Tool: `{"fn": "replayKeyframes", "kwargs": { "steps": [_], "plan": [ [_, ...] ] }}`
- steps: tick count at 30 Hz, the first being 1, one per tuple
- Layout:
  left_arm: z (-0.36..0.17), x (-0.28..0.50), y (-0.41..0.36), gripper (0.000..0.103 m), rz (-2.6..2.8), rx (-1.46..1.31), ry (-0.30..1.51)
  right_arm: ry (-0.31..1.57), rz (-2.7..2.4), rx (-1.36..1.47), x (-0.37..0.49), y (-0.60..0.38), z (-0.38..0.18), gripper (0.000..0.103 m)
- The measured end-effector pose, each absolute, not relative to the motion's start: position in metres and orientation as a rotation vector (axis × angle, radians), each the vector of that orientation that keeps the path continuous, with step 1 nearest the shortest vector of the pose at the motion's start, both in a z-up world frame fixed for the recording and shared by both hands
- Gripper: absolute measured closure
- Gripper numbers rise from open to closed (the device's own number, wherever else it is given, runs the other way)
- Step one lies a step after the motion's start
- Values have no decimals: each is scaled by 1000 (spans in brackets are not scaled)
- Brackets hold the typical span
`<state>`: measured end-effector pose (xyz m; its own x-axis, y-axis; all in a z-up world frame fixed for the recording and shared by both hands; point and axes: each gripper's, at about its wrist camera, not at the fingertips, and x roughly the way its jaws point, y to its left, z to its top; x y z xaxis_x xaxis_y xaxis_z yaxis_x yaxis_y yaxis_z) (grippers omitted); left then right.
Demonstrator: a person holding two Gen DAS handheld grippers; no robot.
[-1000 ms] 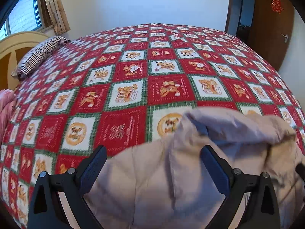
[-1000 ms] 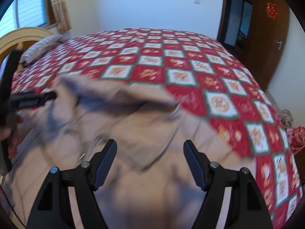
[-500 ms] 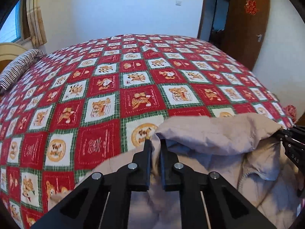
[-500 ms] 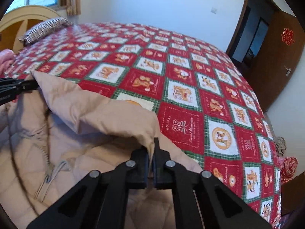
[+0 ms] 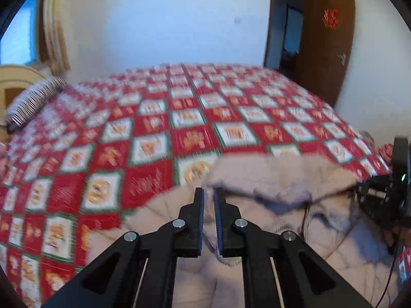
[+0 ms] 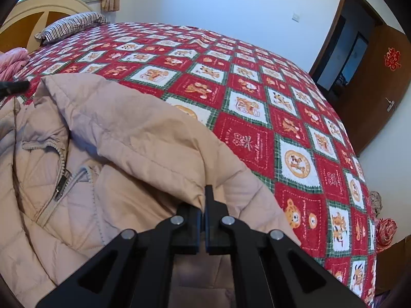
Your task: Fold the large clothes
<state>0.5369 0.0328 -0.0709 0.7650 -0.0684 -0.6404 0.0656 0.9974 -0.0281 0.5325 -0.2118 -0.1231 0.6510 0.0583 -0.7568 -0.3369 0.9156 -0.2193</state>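
A beige quilted jacket (image 6: 133, 138) with a grey zipper (image 6: 60, 182) lies on the near part of the bed; it also shows in the left wrist view (image 5: 282, 187). My right gripper (image 6: 204, 195) is shut on the jacket's raised edge at its right end. My left gripper (image 5: 208, 197) is nearly closed on the same edge at its left end, with fabric between the fingers. The edge is lifted and folded over the jacket's body. The right gripper's body shows at the right edge of the left wrist view (image 5: 390, 192).
The bed carries a red, white and green patterned quilt (image 6: 257, 107). A striped pillow (image 6: 72, 24) and a wooden headboard (image 6: 30, 15) are at the far left. Pink cloth (image 6: 12, 61) lies at the left edge. A brown door (image 6: 372, 82) stands at the right.
Both grippers went from open above the jacket to shut on its edge, and have since lifted the edge. The left wrist view is blurred by motion.
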Motion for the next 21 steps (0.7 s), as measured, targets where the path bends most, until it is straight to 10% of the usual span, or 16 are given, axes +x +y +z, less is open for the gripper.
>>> {"fn": "replayKeyframes", "kwargs": {
  "steps": [1, 5, 21],
  "plan": [
    [-66, 538, 33, 91, -71, -13, 682, 835, 231, -357, 533, -213, -124, 100],
    [-53, 575, 18, 12, 5, -24, 640, 827, 231, -360, 532, -211, -126, 100],
    [-166, 602, 8, 12, 130, 32, 866, 839, 243, -311, 524, -222, -127, 100]
  ]
}}
